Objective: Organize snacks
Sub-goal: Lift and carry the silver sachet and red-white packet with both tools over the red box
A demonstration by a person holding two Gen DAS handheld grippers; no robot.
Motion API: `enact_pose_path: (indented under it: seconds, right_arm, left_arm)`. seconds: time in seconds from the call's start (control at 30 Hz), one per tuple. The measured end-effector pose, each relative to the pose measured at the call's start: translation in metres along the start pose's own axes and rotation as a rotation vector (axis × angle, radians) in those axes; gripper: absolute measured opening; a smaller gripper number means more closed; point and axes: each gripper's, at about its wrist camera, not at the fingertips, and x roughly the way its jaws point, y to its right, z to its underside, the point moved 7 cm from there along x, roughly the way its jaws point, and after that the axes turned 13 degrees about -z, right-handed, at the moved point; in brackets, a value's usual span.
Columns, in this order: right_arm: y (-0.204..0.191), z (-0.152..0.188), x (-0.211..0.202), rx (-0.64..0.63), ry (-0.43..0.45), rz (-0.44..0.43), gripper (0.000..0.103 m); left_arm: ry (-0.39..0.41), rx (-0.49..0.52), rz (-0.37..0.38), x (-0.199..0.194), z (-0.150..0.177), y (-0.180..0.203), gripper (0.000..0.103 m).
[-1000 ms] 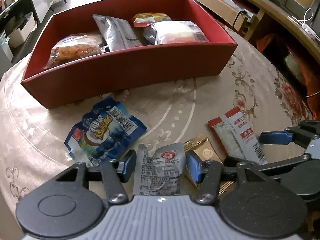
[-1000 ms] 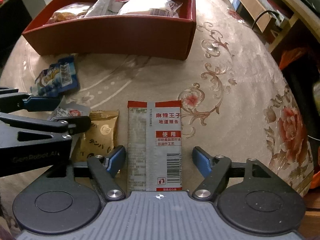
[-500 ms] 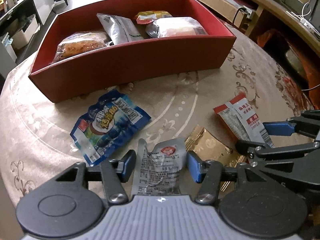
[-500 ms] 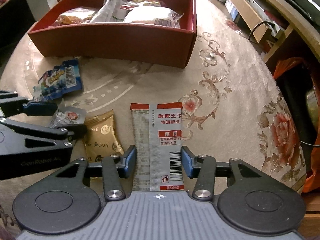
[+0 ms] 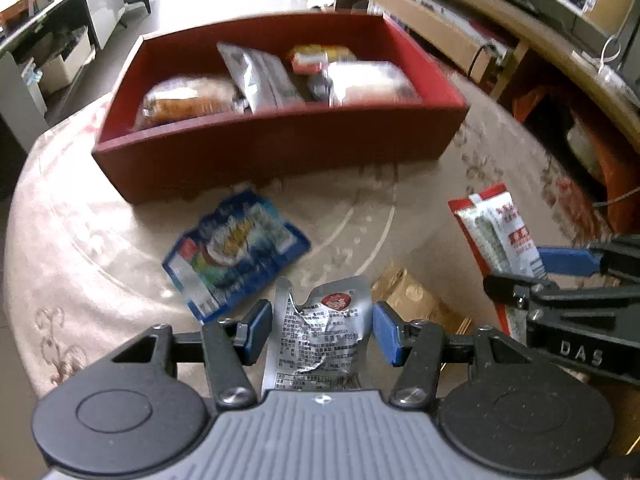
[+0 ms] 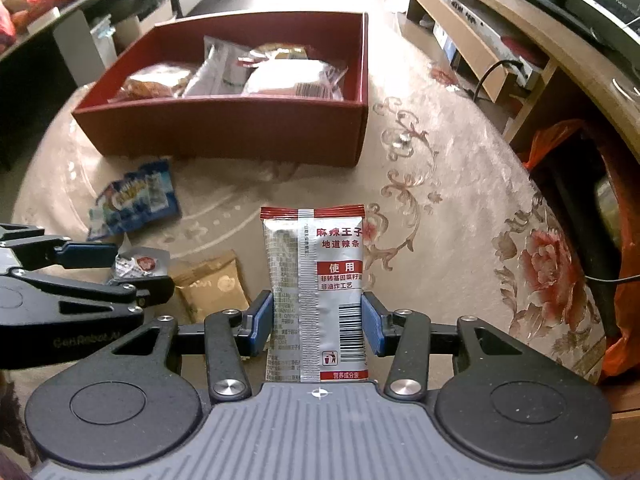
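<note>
Silver pouch (image 5: 320, 336): crumpled foil with a round red logo and small black print, torn at its top edge; it sits between the blue pads of the left gripper (image 5: 320, 332), which press both its sides, clamped on it.
Red-and-silver packet (image 6: 316, 292): long flat sachet, red bands at both ends, Chinese lettering and a barcode; the right gripper (image 6: 318, 322) pinches it at both long edges, near the front edge of the tablecloth (image 6: 440, 216).
Blue packet (image 5: 236, 258): glossy, lying flat near the tablecloth's middle, just in front of the red box (image 5: 280, 148).
Gold packet (image 6: 214, 290): flat on the cloth between the 2 grippers.
Red box: open-topped, toward the far edge, holding 4 wrapped snacks.
Left wrist view only: the box contents from above, though blurred.
Right wrist view only: the sachet's full printed face and a floral pattern at the cloth's right edge.
</note>
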Motion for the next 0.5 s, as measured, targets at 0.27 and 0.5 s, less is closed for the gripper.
enact_pose_path:
  seconds: [0.27, 0.5]
  right_arm:
    - [-0.004, -0.023, -0.018, 0.009, 0.072, -0.022, 0.054]
    - [-0.016, -0.057, -0.024, -0.007, 0.123, -0.055, 0.054]
  left_arm:
    - [0.084, -0.031, 0.028, -0.019, -0.036, -0.008, 0.056]
    - [0.125, -0.072, 0.038, -0.026, -0.067, -0.028, 0.056]
